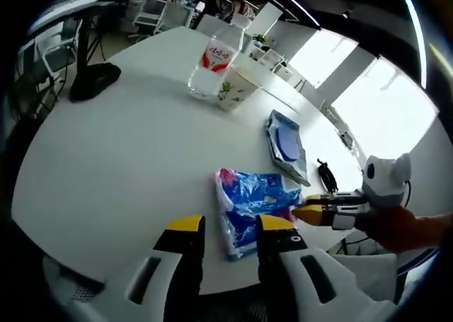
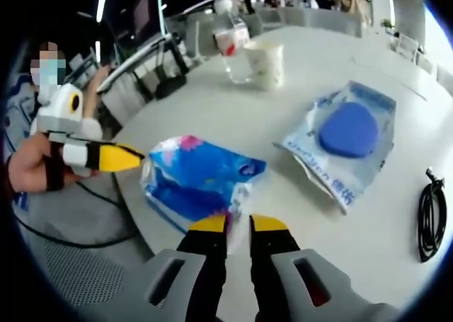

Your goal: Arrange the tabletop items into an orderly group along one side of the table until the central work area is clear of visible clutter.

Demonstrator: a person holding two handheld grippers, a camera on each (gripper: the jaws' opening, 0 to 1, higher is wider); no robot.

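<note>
A blue and pink tissue pack (image 1: pixel 251 198) lies near the front edge of the white round table (image 1: pixel 106 166). My left gripper (image 1: pixel 231 224) stands open just short of the pack's near end, jaws apart. My right gripper (image 1: pixel 301 212) comes in from the right, its yellow tips at the pack's side. In the right gripper view, the right gripper (image 2: pixel 238 224) has its jaws close together on the thin edge of the tissue pack (image 2: pixel 198 177). The left gripper (image 2: pixel 138 156) points at the pack's far side. A clear bottle (image 1: pixel 212 64) and a paper cup (image 1: pixel 237 88) stand together further back.
A blue pad in a clear packet (image 2: pixel 347 134) lies right of the tissue pack. A coiled black cable (image 2: pixel 432 219) rests near the table's edge. A black stand base (image 1: pixel 95 78) sits at the far left. A person's hand (image 2: pixel 32 166) holds the left gripper; chairs and desks surround the table.
</note>
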